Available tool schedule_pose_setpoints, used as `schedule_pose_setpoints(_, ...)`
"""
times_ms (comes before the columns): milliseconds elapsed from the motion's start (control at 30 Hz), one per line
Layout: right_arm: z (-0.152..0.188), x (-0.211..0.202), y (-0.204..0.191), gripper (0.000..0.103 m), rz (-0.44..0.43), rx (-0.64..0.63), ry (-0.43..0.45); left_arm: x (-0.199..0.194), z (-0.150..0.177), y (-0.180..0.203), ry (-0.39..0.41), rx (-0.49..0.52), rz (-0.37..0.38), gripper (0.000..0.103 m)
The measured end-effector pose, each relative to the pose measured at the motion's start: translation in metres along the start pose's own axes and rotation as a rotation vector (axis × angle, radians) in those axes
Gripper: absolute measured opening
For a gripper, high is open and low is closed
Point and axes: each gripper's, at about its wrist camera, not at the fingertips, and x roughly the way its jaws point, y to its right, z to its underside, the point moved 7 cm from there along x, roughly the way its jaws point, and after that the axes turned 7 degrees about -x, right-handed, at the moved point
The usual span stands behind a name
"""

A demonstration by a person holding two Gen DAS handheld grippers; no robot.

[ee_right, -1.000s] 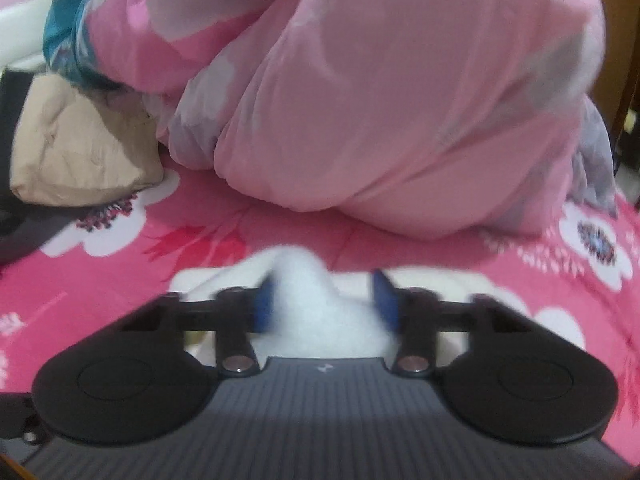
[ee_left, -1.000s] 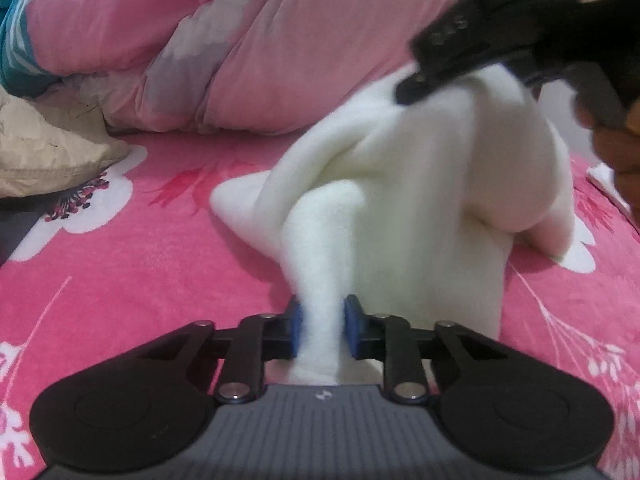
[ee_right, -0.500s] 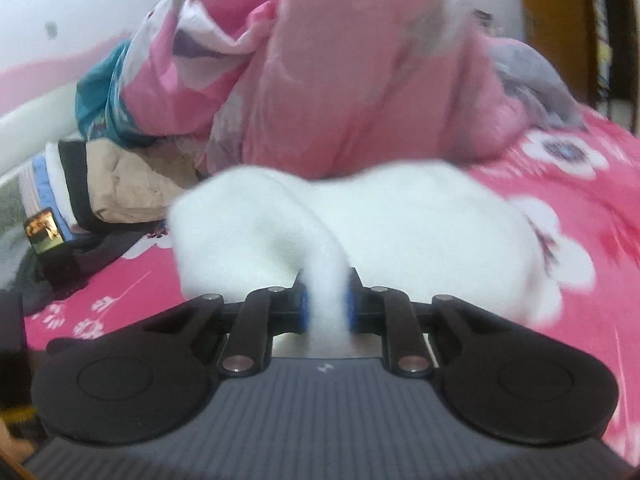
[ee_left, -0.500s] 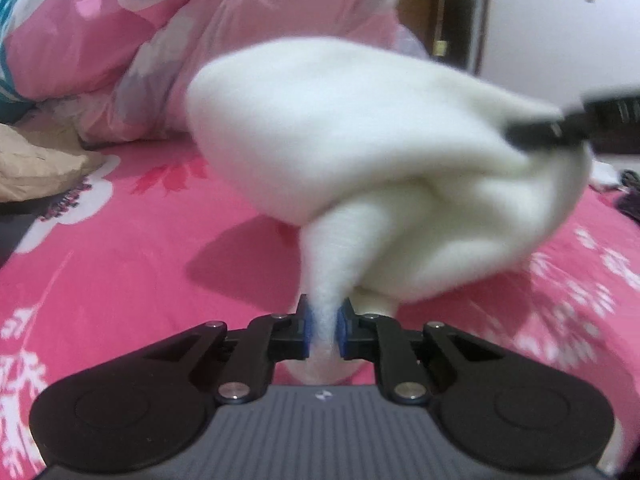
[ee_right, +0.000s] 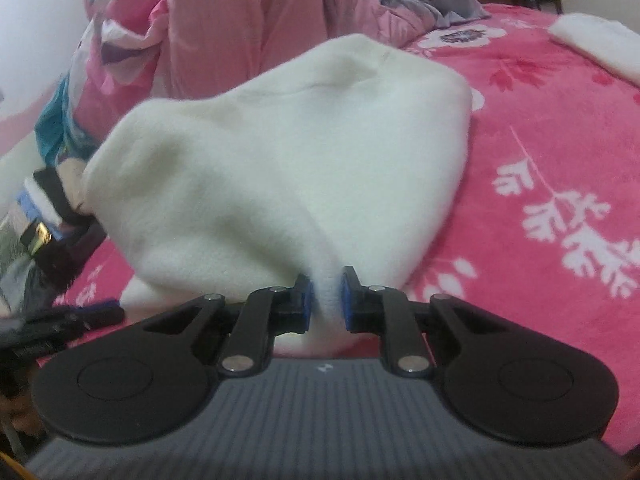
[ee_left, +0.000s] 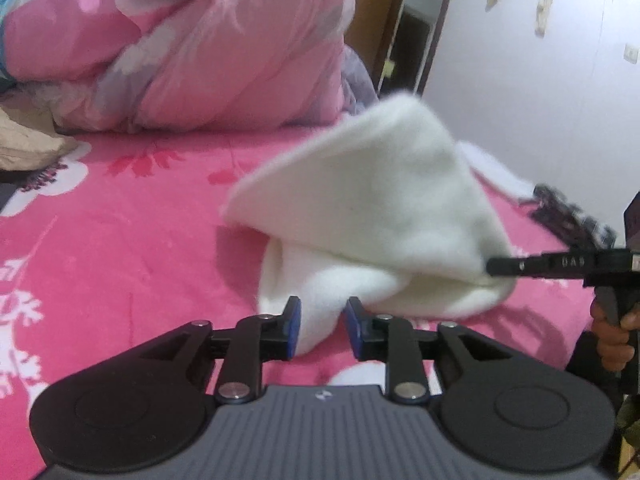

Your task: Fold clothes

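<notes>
A white fleece cloth [ee_left: 368,208] hangs bunched just above the pink flowered bedspread [ee_left: 120,240]. My left gripper [ee_left: 320,328] is open: a drooping corner of the cloth sits loosely between its blue pads, with bedspread showing beside the right pad. At the right of the left wrist view, my right gripper [ee_left: 494,268] grips the cloth's far edge. In the right wrist view, the right gripper [ee_right: 326,300] is shut on a fold of the cloth [ee_right: 280,152], which spreads out ahead of it over the bedspread [ee_right: 560,160].
A heaped pink quilt [ee_left: 208,48] fills the back of the bed. A beige bundle [ee_left: 28,152] lies at the left. Stacked clothes [ee_right: 40,200] sit at the left edge, a folded white item [ee_right: 592,44] at the far right. A hand [ee_left: 612,332] holds the right gripper.
The left gripper's pads have spread apart and loosened their hold on the cloth corner. The cloth has come down toward the bed and swung to the right. The right gripper stays clamped.
</notes>
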Motion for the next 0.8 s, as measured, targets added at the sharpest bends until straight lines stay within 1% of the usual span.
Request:
schedule_pose_setpoints(100, -0.013, -0.016, -0.007, 0.022, -0.027, -0.021, -0.002, -0.011, -0.011, -0.007, 0.053, -0.010, -0.020, 0.042)
schedule_pose_setpoints(133, -0.019, -0.021, -0.009, 0.022, -0.033, -0.025, 0.005, -0.012, -0.015, -0.009, 0.068, -0.015, -0.025, 0.044)
schedule_pose_setpoints(167, -0.028, -0.026, -0.013, 0.025, -0.048, -0.031, 0.026, -0.013, -0.021, -0.011, 0.089, -0.026, -0.025, 0.049)
schedule_pose_setpoints(200, -0.038, -0.031, -0.017, 0.032, -0.063, -0.036, 0.047, -0.012, -0.027, -0.011, 0.110, -0.035, -0.020, 0.056)
schedule_pose_setpoints(233, -0.049, -0.032, -0.022, 0.036, -0.073, -0.050, 0.060, -0.011, -0.033, -0.009, 0.129, -0.036, -0.009, 0.060)
schedule_pose_setpoints(267, -0.061, -0.033, -0.026, 0.047, -0.082, -0.065, 0.072, -0.008, -0.039, -0.006, 0.145, -0.030, 0.002, 0.066)
schedule_pose_setpoints(300, -0.077, -0.031, -0.036, 0.060, -0.086, -0.087, 0.091, -0.005, -0.044, -0.002, 0.155, -0.015, 0.011, 0.072)
schedule_pose_setpoints(333, -0.092, -0.027, -0.046, 0.069, -0.096, -0.114, 0.107, -0.001, -0.049, 0.002, 0.163, 0.000, 0.020, 0.076)
schedule_pose_setpoints(367, -0.108, -0.020, -0.057, 0.087, -0.106, -0.139, 0.121, 0.004, -0.053, 0.007, 0.167, 0.012, 0.023, 0.082)
schedule_pose_setpoints(400, -0.126, -0.009, -0.067, 0.096, -0.103, -0.159, 0.133, 0.010, -0.057, 0.011, 0.170, 0.023, 0.025, 0.084)
schedule_pose_setpoints(433, -0.142, 0.006, -0.075, 0.097, -0.090, -0.182, 0.127, 0.016, -0.058, 0.015, 0.168, 0.029, 0.023, 0.084)
schedule_pose_setpoints(467, -0.156, 0.024, -0.078, 0.097, -0.058, -0.197, 0.110, 0.022, -0.058, 0.019, 0.164, 0.034, 0.021, 0.084)
schedule_pose_setpoints(500, -0.171, 0.043, -0.081, 0.098, -0.023, -0.210, 0.091, 0.025, -0.056, 0.021, 0.156, 0.041, 0.023, 0.081)
schedule_pose_setpoints(533, -0.183, 0.064, -0.082, 0.098, 0.018, -0.224, 0.061, 0.027, -0.053, 0.024, 0.147, 0.048, 0.025, 0.077)
schedule_pose_setpoints(600, -0.196, 0.110, -0.072, 0.099, 0.126, -0.235, -0.018, 0.031, -0.047, 0.030, 0.129, 0.063, 0.030, 0.054)
schedule_pose_setpoints(633, -0.195, 0.133, -0.062, 0.099, 0.184, -0.241, -0.077, 0.033, -0.044, 0.032, 0.120, 0.070, 0.033, 0.051)
schedule_pose_setpoints(667, -0.194, 0.156, -0.051, 0.096, 0.244, -0.247, -0.139, 0.035, -0.042, 0.035, 0.111, 0.077, 0.035, 0.049)
schedule_pose_setpoints(700, -0.187, 0.173, -0.041, 0.072, 0.270, -0.251, -0.201, 0.037, -0.039, 0.038, 0.102, 0.085, 0.038, 0.047)
schedule_pose_setpoints(733, -0.178, 0.180, -0.033, 0.059, 0.265, -0.246, -0.228, 0.039, -0.036, 0.041, 0.092, 0.092, 0.041, 0.045)
schedule_pose_setpoints(767, -0.173, 0.179, -0.026, 0.043, 0.257, -0.215, -0.232, 0.041, -0.033, 0.043, 0.083, 0.099, 0.043, 0.041)
schedule_pose_setpoints(800, -0.171, 0.168, -0.021, 0.032, 0.240, -0.174, -0.205, 0.043, -0.030, 0.046, 0.074, 0.106, 0.046, 0.040)
